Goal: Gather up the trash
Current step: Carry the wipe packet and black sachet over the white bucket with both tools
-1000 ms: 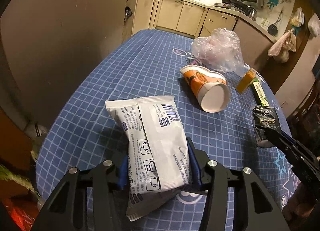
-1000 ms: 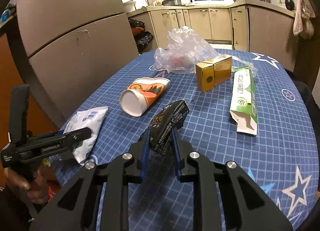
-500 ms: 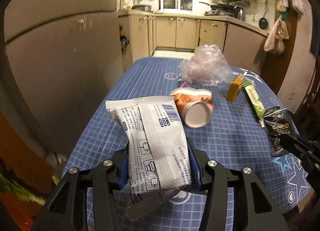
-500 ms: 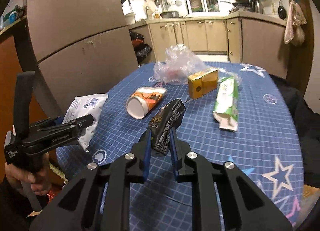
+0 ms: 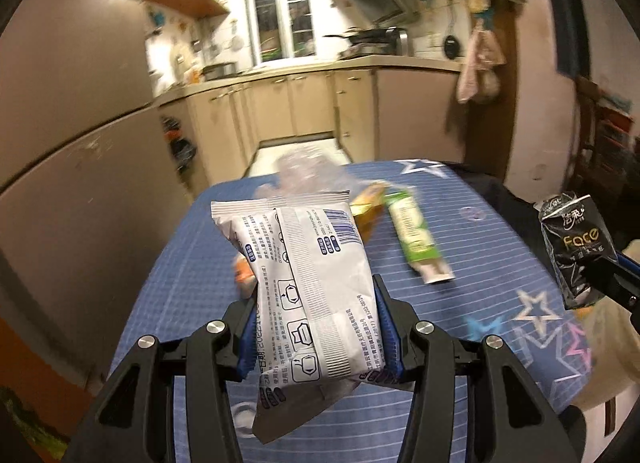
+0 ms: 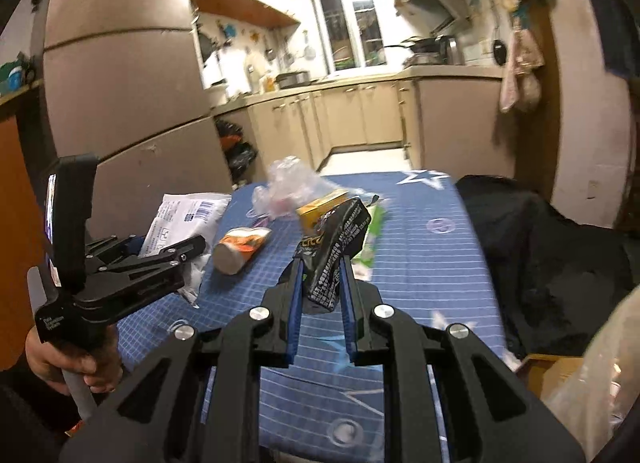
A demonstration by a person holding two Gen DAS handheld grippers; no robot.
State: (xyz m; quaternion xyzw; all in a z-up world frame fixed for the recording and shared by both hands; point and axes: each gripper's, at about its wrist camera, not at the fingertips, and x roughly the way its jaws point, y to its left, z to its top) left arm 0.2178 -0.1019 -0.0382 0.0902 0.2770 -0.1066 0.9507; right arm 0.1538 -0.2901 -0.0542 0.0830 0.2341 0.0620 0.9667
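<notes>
My left gripper [image 5: 316, 323] is shut on a white wet-wipe packet [image 5: 316, 283] and holds it up above the near end of the blue checked table [image 5: 480, 263]. The packet also shows in the right wrist view [image 6: 188, 219]. My right gripper [image 6: 320, 287] is shut on a crumpled black tissue wrapper [image 6: 336, 247], lifted off the table; the wrapper also shows at the right of the left wrist view [image 5: 576, 247]. On the table lie a paper cup [image 6: 240, 249] on its side, a yellow box [image 6: 320, 209], a green toothpaste box [image 5: 416, 239] and a clear plastic bag [image 6: 288, 187].
A tall grey fridge [image 6: 120, 103] stands left of the table. A dark cloth-covered seat [image 6: 560, 255] is at the table's right. A pale plastic bag [image 6: 600, 383] hangs at the lower right. Kitchen cabinets [image 6: 360, 115] lie beyond the table.
Both grippers have risen and pulled back from the table with their trash still held. The views now tilt up toward the kitchen, and the table's items look farther away.
</notes>
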